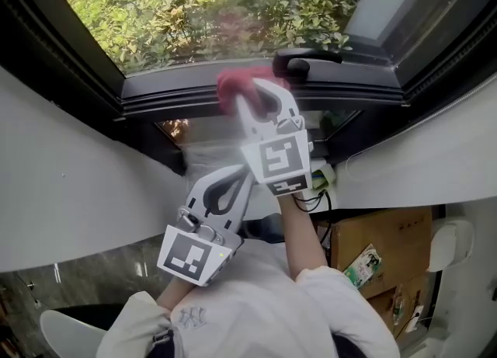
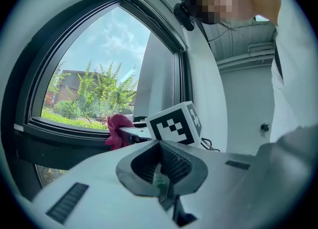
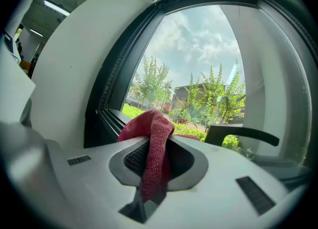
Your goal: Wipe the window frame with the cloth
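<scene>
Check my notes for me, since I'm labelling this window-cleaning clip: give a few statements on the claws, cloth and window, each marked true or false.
1. The right claw is shut on the red cloth. True.
2. The left claw holds a sponge. False: it is shut, with nothing in it.
3. The red cloth is up at the window's lower frame. True.
4. The window handle is white. False: it is black.
</scene>
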{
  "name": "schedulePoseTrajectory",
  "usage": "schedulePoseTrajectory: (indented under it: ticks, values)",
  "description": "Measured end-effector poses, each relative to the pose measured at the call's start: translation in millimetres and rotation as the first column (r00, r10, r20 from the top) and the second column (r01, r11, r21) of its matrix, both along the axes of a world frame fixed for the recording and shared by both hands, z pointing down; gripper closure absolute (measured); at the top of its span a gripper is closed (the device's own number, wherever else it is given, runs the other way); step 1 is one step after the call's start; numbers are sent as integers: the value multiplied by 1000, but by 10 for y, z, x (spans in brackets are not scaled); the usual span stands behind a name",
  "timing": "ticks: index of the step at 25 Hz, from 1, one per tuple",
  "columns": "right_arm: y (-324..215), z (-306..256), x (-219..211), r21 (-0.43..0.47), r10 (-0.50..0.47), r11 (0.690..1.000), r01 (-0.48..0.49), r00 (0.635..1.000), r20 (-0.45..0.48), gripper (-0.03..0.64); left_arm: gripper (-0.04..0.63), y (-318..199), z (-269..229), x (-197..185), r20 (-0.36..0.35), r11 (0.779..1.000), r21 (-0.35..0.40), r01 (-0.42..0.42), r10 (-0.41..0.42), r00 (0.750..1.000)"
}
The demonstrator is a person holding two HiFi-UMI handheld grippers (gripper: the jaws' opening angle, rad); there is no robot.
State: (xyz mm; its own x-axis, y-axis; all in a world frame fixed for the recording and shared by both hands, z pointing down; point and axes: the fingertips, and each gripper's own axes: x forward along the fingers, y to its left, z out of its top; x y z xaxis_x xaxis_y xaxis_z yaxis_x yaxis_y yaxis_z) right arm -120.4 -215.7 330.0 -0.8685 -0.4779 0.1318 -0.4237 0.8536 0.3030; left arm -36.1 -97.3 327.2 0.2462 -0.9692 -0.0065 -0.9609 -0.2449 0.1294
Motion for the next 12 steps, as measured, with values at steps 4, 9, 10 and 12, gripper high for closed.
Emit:
schedulePoseTrajectory:
  ticks: [4, 9, 10, 12]
  values:
    - [-22, 1, 46, -3, -6, 1000, 6, 1000, -1, 549, 587, -17, 34, 44, 6, 1000, -7, -17, 17, 1000]
    - [-54, -4, 101, -7, -14, 1000, 14, 1000, 1, 549, 586, -63, 18, 111, -3, 999, -5, -38, 38, 999]
    - [-60, -4, 112, -9, -16, 1000, 16, 1000, 3, 549, 587, -75, 2, 129, -10, 999, -2, -42, 42, 999]
    - [-66, -4, 134, -12, -20, 1000, 20, 1000, 6, 549, 586, -91, -20, 160, -21, 999, 3, -50, 50, 999]
